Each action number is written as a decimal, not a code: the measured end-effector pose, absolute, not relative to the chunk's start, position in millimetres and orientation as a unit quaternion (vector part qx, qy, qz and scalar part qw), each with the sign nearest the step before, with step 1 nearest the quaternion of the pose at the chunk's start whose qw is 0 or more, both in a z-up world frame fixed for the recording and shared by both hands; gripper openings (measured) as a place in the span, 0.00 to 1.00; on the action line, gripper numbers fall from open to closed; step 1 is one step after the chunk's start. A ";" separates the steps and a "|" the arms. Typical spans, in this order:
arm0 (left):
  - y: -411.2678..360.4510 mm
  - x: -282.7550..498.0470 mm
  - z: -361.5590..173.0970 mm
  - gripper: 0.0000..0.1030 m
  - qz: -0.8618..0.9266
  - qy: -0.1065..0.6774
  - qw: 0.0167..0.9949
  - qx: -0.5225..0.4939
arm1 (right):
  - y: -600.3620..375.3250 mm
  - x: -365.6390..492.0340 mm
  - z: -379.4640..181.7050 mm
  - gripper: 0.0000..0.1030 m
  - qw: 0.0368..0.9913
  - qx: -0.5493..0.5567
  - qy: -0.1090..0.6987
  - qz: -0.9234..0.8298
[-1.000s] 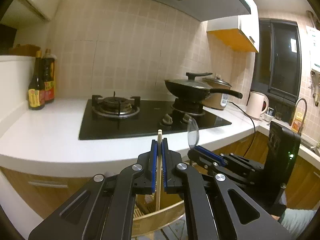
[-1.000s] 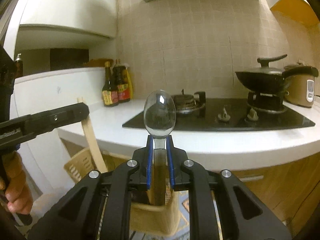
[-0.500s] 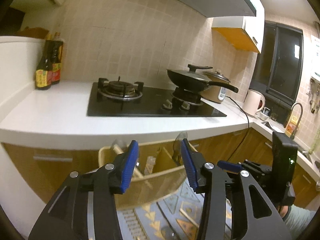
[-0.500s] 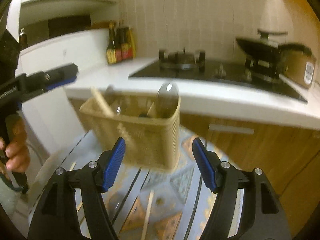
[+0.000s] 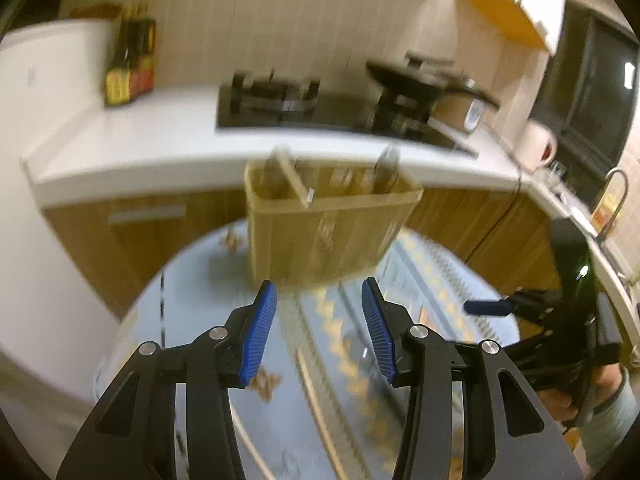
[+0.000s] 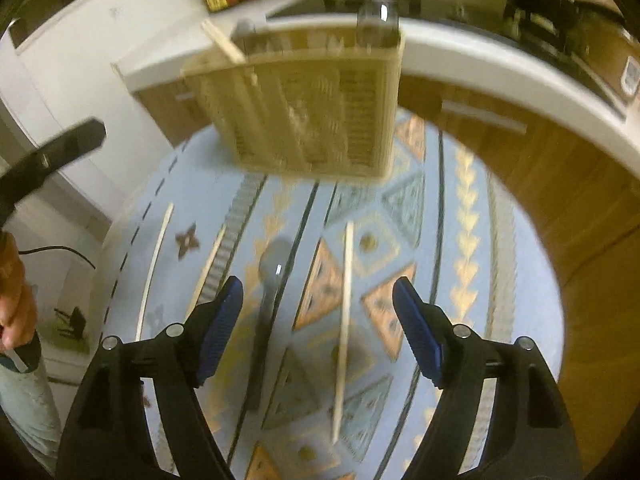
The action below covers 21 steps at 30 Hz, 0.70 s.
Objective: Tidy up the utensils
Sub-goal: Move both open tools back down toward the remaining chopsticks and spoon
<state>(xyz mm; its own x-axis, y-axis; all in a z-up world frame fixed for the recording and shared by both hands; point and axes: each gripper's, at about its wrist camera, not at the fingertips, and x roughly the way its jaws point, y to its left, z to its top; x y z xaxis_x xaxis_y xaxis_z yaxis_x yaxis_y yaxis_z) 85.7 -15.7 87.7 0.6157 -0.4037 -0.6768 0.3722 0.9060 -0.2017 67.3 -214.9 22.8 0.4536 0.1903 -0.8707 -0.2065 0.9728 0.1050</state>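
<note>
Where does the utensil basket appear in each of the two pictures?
Left wrist view: the basket stands at the centre, above the open left gripper.
Right wrist view: the basket is at the upper centre, above the open right gripper.
Shared landmark: the white counter edge behind it.

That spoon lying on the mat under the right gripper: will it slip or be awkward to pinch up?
Probably awkward: the spoon lies flat on the patterned mat, so the open right gripper has little to pinch. It glints, suggesting smooth metal that may slip or pivot. Likely stiff; the rounded bowl may rock if nudged.
</note>
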 end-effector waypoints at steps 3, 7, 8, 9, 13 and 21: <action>-10.5 85.9 65.4 0.42 -0.221 0.435 0.872 -0.038 | -214.0 58.8 16.5 0.75 0.848 -0.011 0.520 0.099; -8.8 81.9 34.9 0.42 -0.236 0.486 0.840 -0.050 | -216.3 51.3 13.1 0.81 0.843 0.006 0.527 0.109; -10.3 80.7 27.4 0.42 -0.241 0.498 0.832 -0.049 | -217.4 50.8 12.5 0.82 0.841 0.014 0.529 0.111; -13.3 79.5 22.1 0.42 -0.244 0.504 0.827 -0.048 | -219.2 48.7 11.1 0.82 0.840 0.022 0.531 0.111; -21.6 75.2 -1.6 0.42 -0.245 0.527 0.813 -0.030 | -219.6 48.1 7.7 0.82 0.837 0.015 0.536 0.104; -33.5 82.1 -28.4 0.33 -0.222 0.548 0.807 -0.005 | -222.8 60.5 -10.8 0.52 0.819 0.036 0.565 0.097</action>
<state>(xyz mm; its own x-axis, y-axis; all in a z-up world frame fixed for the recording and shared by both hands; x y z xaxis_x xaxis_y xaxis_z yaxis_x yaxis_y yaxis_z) 82.1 -33.5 -28.4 0.3010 -0.3632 -0.8818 0.3516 0.9018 -0.2514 60.5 -222.8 -10.8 0.3433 0.1992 -0.9178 -0.1186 0.9786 0.1681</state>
